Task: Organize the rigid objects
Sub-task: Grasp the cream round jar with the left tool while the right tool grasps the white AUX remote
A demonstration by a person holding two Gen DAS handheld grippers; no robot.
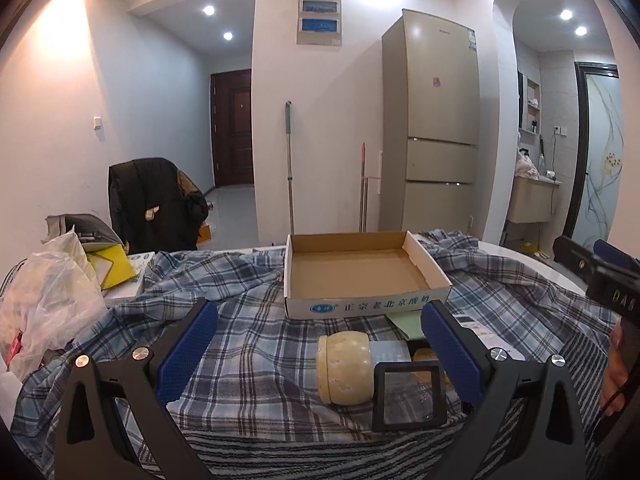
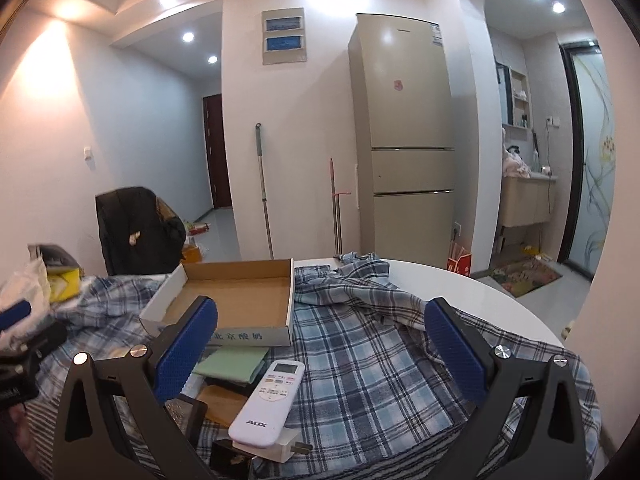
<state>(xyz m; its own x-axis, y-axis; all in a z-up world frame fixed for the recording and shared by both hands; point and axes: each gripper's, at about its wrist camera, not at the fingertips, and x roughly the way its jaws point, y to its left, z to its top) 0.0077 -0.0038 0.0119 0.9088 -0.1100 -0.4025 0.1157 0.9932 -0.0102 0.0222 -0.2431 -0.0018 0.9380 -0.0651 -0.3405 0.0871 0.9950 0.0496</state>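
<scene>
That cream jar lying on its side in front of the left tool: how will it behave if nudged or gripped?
The jar looks round and lies on its side, so a nudge would probably roll it, though the rumpled cloth may slow it. Its surface looks smooth, possibly slippery. It seems stone-like, so likely stiff and heavy.

Green card [image 2: 232, 362] partly under cardboard box [image 2: 240, 300], charger [image 2: 286, 446] mostly beneath remote [image 2: 266, 398], perhaps white.
</scene>
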